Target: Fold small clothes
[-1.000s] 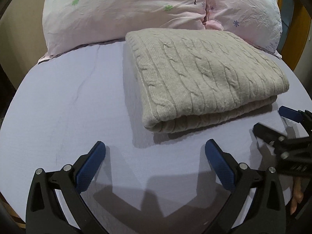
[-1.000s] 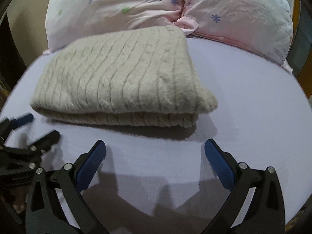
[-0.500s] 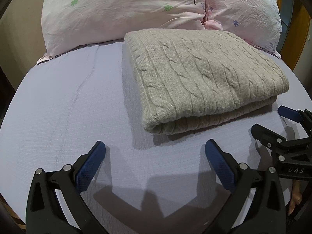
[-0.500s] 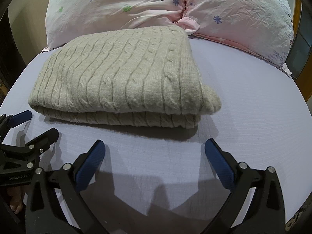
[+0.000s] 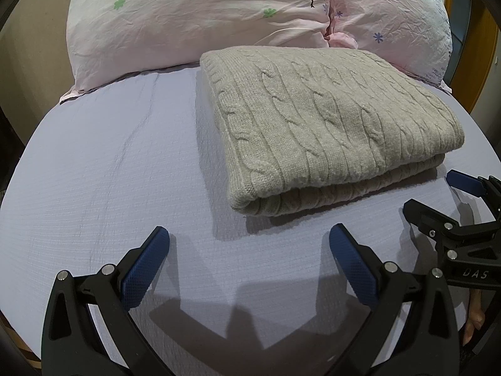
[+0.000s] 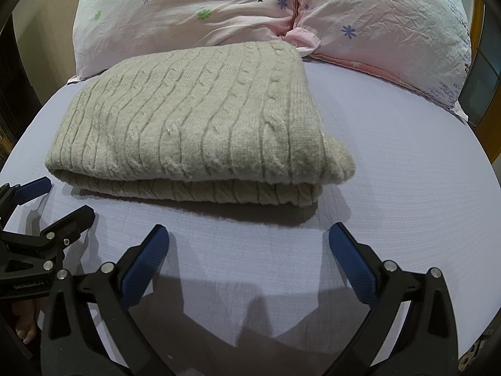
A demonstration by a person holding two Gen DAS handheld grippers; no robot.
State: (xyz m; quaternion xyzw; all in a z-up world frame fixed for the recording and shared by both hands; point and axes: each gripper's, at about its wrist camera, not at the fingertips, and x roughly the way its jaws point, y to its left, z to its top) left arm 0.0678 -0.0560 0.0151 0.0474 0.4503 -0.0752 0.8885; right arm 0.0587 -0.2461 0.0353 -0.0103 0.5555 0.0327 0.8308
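A beige cable-knit sweater (image 5: 325, 125) lies folded into a thick rectangle on the lavender bed sheet (image 5: 109, 163); it also shows in the right wrist view (image 6: 200, 125). My left gripper (image 5: 249, 244) is open and empty, hovering over the sheet just in front of the sweater's near left corner. My right gripper (image 6: 247, 244) is open and empty, in front of the sweater's near edge. The right gripper appears at the right edge of the left wrist view (image 5: 438, 194), and the left gripper at the left edge of the right wrist view (image 6: 59, 200).
Two pink floral pillows (image 5: 203, 15) lie behind the sweater at the head of the bed (image 6: 375, 25). Bare sheet (image 6: 407, 163) lies to the sweater's right and left. A wooden frame (image 5: 482, 47) stands at the far right.
Both grippers have stayed open and drawn slightly back from the sweater. The sweater has not moved.
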